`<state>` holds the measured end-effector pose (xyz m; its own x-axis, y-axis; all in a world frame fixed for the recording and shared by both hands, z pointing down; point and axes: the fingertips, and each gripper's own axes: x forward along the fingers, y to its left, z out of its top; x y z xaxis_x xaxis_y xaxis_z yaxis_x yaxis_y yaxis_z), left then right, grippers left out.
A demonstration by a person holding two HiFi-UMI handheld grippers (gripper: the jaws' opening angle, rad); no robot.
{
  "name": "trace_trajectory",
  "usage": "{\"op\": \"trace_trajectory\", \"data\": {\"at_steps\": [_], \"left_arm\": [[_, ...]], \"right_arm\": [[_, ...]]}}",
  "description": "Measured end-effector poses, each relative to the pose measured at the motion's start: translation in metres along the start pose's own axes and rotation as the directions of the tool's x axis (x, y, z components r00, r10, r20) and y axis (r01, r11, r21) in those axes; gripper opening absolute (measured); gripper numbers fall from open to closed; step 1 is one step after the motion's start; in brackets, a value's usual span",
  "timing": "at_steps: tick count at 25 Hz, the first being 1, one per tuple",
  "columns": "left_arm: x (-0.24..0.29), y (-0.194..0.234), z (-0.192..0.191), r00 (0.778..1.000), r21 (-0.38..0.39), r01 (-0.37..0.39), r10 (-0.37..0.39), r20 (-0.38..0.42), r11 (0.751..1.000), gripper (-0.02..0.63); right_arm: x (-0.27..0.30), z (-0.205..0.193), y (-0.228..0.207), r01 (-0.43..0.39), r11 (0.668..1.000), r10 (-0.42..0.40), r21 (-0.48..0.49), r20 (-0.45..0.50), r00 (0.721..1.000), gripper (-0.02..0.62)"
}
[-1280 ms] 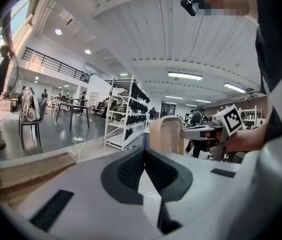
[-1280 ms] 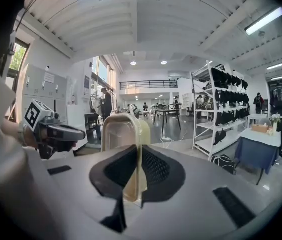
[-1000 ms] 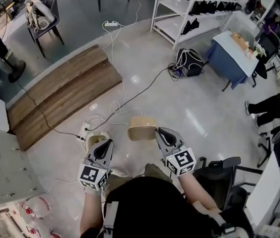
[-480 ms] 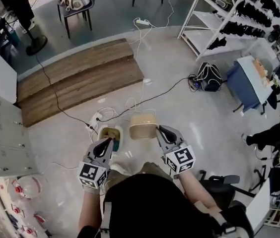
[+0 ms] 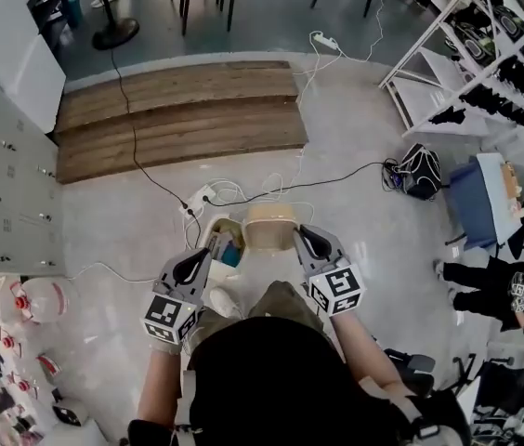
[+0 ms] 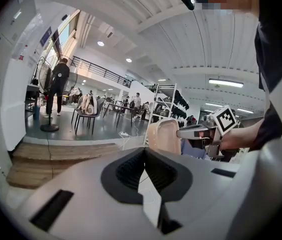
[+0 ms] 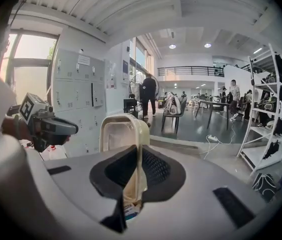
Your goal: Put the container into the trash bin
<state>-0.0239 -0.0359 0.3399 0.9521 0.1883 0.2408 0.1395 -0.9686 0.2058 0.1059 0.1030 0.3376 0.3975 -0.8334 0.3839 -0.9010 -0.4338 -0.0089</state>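
Overhead, the right gripper [image 5: 310, 246] holds the container [image 5: 269, 227] just beside the open trash bin [image 5: 208, 238]. The left gripper [image 6: 144, 154] view shows its fingers closed on nothing. In the right gripper view the fingers pinch only the rim, so a swinging container could miss the bin.

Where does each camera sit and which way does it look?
Head view: on the head, steeply down at trash bin, container; left gripper, right gripper show.
Left gripper view: on that gripper, along its shut, empty jaws; right gripper shows.
Right gripper view: on that gripper, along jaws shut on the container; left gripper shows.
All share the container.
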Motion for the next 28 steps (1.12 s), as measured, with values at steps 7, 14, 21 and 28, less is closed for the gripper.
{"op": "trace_trajectory", "data": {"at_steps": [7, 14, 21, 28], "left_arm": [[-0.027, 0.027, -0.022, 0.994, -0.062, -0.105, 0.105, -0.01, 0.993, 0.008], [-0.03, 0.044, -0.027, 0.979, -0.141, -0.201, 0.204, 0.003, 0.969, 0.008], [-0.023, 0.058, -0.034, 0.95, -0.189, -0.308, 0.312, -0.009, 0.932, 0.008], [-0.019, 0.072, -0.047, 0.907, -0.242, -0.418, 0.419, -0.05, 0.876, 0.008]], "right_arm": [[0.047, -0.01, 0.02, -0.081, 0.996, 0.079, -0.025, -0.062, 0.995, 0.043], [0.094, -0.033, 0.026, -0.206, 0.977, 0.194, -0.06, -0.156, 0.968, 0.043], [0.143, -0.062, 0.021, -0.315, 0.947, 0.289, -0.071, -0.244, 0.926, 0.043], [0.193, -0.098, 0.019, -0.428, 0.899, 0.376, -0.089, -0.34, 0.862, 0.043]]}}
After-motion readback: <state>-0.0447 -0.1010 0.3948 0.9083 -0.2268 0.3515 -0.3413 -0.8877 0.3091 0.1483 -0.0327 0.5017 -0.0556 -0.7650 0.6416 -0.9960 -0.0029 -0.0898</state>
